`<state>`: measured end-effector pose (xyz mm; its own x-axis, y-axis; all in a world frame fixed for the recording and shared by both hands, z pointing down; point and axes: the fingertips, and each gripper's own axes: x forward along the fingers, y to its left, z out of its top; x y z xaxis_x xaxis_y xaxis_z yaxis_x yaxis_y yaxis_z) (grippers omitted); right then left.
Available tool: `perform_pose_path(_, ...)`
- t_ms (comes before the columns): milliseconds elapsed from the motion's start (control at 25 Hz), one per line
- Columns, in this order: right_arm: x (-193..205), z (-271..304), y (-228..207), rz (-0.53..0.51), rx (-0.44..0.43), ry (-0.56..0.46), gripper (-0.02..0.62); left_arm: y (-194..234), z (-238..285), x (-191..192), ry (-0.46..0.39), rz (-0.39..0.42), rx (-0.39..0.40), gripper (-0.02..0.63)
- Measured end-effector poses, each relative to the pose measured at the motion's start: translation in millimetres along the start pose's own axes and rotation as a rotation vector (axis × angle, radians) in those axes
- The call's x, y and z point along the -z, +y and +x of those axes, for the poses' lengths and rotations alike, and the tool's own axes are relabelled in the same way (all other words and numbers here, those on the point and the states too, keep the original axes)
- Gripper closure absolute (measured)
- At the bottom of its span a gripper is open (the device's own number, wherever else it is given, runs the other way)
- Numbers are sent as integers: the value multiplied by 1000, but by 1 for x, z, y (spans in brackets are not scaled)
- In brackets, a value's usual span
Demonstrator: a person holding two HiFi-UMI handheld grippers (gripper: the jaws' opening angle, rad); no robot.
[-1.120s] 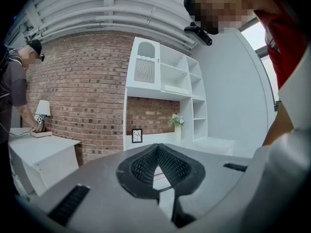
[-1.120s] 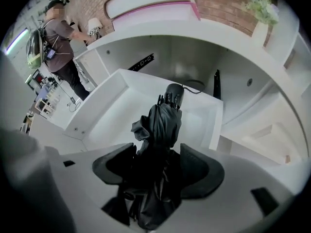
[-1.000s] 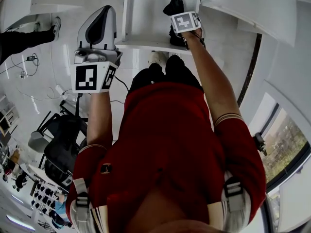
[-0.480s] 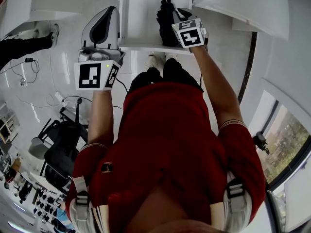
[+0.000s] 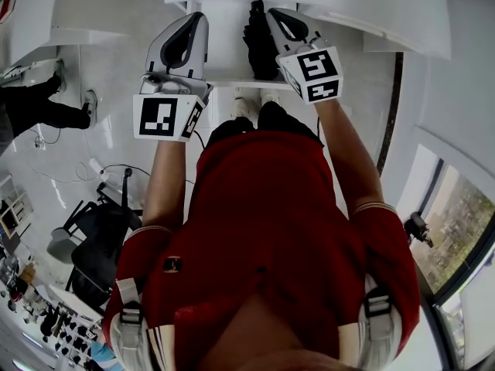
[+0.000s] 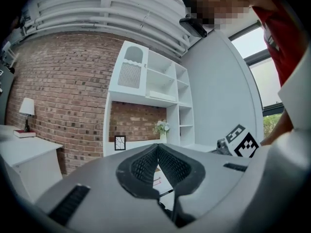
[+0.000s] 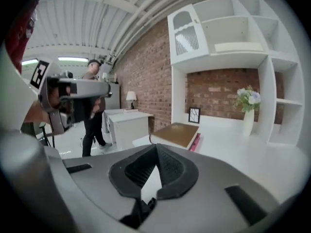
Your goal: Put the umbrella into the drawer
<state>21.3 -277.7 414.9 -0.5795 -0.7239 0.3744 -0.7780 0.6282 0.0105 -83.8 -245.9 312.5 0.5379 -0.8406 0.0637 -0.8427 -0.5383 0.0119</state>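
A folded black umbrella [image 5: 260, 41] lies in the open white drawer [image 5: 226, 49], towards its right side. My right gripper [image 5: 280, 15] is above the drawer, just right of the umbrella and apart from it. In the right gripper view its jaws [image 7: 155, 147] meet at the tips with nothing between them. My left gripper [image 5: 192, 23] is over the drawer's left edge, also shut and empty, as the left gripper view [image 6: 156, 147] shows. Each gripper view shows the other gripper at its edge.
Ahead stands a white shelf unit [image 7: 233, 38] against a brick wall, with a brown book [image 7: 177, 134], a small picture frame [image 7: 194, 114] and a vase of flowers [image 7: 248, 106] on its counter. A person [image 7: 92, 110] stands left by a white desk [image 7: 127, 123]. A black chair [image 5: 93, 230] is behind me.
My right gripper has risen out of the drawer, leaving the umbrella lying inside. My left gripper has drifted a little closer to the drawer's left edge.
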Motion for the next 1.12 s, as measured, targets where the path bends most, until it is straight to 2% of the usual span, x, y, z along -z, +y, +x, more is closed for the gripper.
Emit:
perform_pose_path(280,-91,-47,21,-2,-97,-288,597,-25,5,-22,-48,21,47,598)
perform_pose_path(480,-132,-80,41,-28,-156,-425,597,-37,1,-45,-98,42,71,598)
perform_pose_path(720,-152,-106,48,-52,-139,-502,597,-52,-4,-66,-145,62,93,598)
perform_pose_path(1120,-157,-119,49,-73,-113,-533,597,-60,-11,-76,-164,73,98,598)
